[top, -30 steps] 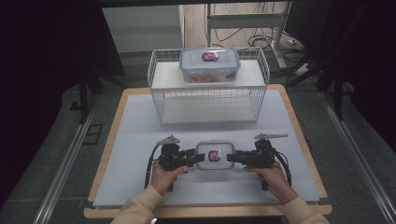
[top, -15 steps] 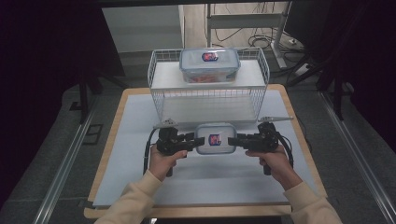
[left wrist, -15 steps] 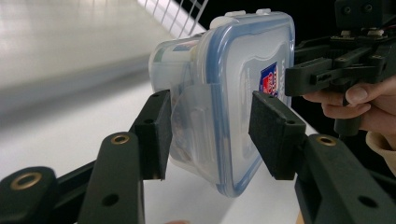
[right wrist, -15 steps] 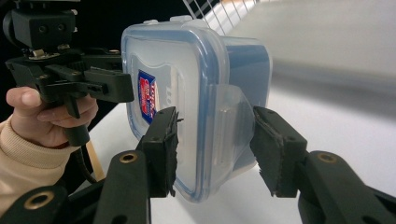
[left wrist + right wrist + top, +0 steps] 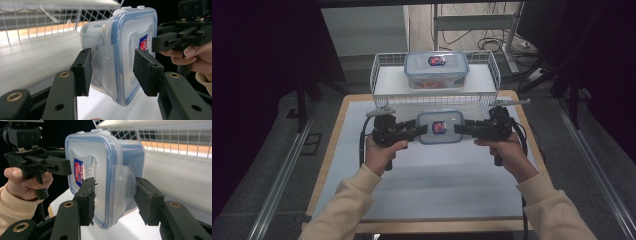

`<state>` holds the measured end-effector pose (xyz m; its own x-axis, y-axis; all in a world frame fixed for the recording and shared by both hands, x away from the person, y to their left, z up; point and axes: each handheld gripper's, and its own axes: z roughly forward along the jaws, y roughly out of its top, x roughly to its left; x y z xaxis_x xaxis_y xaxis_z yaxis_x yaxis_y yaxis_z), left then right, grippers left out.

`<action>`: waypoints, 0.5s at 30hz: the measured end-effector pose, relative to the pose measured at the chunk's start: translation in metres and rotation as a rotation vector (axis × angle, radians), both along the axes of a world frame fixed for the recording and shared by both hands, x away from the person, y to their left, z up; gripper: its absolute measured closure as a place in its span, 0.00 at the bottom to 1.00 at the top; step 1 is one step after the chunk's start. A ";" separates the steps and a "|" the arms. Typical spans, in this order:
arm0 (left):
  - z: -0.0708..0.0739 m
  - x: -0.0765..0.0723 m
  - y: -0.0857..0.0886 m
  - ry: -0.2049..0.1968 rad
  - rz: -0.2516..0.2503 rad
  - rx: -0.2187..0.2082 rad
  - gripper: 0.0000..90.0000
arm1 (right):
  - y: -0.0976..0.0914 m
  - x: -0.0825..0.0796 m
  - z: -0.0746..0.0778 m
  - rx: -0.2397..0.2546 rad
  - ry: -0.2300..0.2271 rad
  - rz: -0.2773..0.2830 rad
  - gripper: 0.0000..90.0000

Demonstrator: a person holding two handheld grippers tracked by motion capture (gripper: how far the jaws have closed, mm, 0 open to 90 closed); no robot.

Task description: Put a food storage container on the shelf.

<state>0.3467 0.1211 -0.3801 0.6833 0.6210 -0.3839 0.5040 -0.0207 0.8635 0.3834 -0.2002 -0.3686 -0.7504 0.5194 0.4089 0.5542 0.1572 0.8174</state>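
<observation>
A clear lidded food container [image 5: 440, 127] with a blue seal and a red-and-blue label hangs above the white table, just in front of the wire rack. My left gripper [image 5: 422, 131] is shut on its left end and my right gripper [image 5: 459, 129] on its right end. In the left gripper view the container [image 5: 120, 45] sits between the pads [image 5: 83, 72], one on the base and one on the lid. The right gripper view gives the same container [image 5: 100, 160] clamped across its end clip by my right gripper [image 5: 115, 200].
A white wire rack [image 5: 382, 80] stands at the table's far edge, with a second lidded container [image 5: 436, 69] on top of it. The white mat [image 5: 437, 185] lies on a wooden-edged table. Metal rails run along both sides on the floor.
Both hands have lifted the container off the mat and carried it away from the person toward the rack. Both grips are unchanged.
</observation>
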 end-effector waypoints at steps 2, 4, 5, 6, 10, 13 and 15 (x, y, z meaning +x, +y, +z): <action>0.010 0.005 0.001 -0.013 -0.002 -0.001 0.57 | 0.001 0.004 0.010 0.001 -0.016 -0.001 0.58; 0.018 0.008 0.002 -0.024 0.001 0.000 0.57 | 0.002 0.008 0.018 0.005 -0.029 0.001 0.58; 0.022 0.011 0.003 -0.032 0.001 0.001 0.57 | 0.002 0.010 0.021 0.005 -0.033 0.001 0.58; 0.025 0.013 0.003 -0.034 0.002 -0.001 0.57 | 0.003 0.013 0.027 0.005 -0.038 0.003 0.58; 0.037 0.021 0.003 -0.043 0.007 -0.008 0.57 | 0.004 0.022 0.040 0.003 -0.050 0.005 0.58; 0.045 0.027 0.004 -0.044 0.012 -0.011 0.57 | 0.004 0.029 0.048 0.002 -0.059 0.009 0.58; 0.051 0.032 0.004 -0.050 0.013 -0.009 0.57 | 0.005 0.033 0.054 0.004 -0.059 0.008 0.58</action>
<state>0.3785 0.1249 -0.3287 0.6937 0.6267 -0.3550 0.4604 -0.0068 0.8877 0.4165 -0.1956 -0.3148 -0.7774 0.5120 0.3653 0.5034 0.1583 0.8494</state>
